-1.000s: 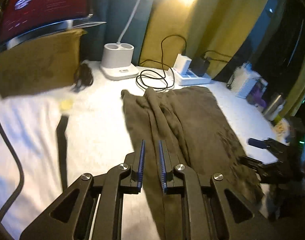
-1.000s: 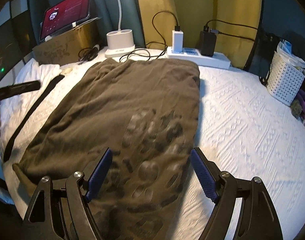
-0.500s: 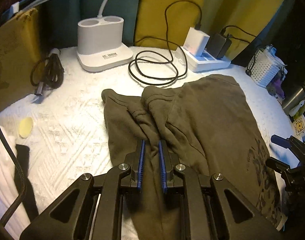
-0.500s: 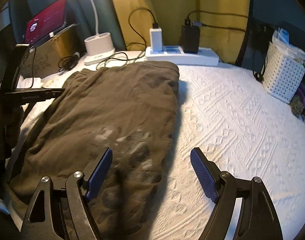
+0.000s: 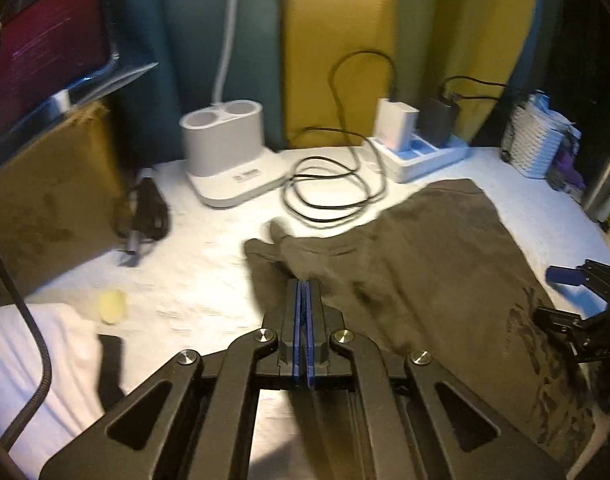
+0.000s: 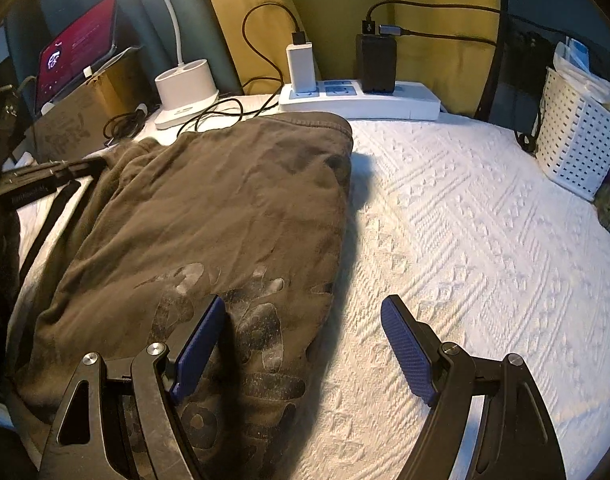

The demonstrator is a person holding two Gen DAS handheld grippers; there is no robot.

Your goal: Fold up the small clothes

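The dark olive garment (image 6: 209, 216) is lying spread on the white textured bedspread (image 6: 485, 240), its far hem just in front of the white power strip (image 6: 361, 100) and its cracked printed design at the near end. In the left wrist view the garment's (image 5: 425, 264) far left corner is bunching into a small peak. The left claw (image 5: 304, 292) is sitting at that bunched edge with its blue pads (image 5: 296, 320) pressed together; the jaws have just been closing, and from this angle I cannot tell whether any cloth is pinched between them. The right claw (image 6: 303, 340) is hovering over the garment's near right edge with jaws standing wide, one pad (image 6: 199, 348) above the print and the other (image 6: 405, 352) above bare bedspread, gripping nothing. Beyond the garment's far left corner a coiled black cable (image 5: 333, 192) is lying beside the white lamp base (image 5: 229, 148). Left of the lamp base a tablet (image 6: 77, 64) with a red screen is leaning on a brown cardboard box (image 5: 45, 208). Far right of the garment a white perforated basket (image 6: 577, 136) is standing at the bed's edge.
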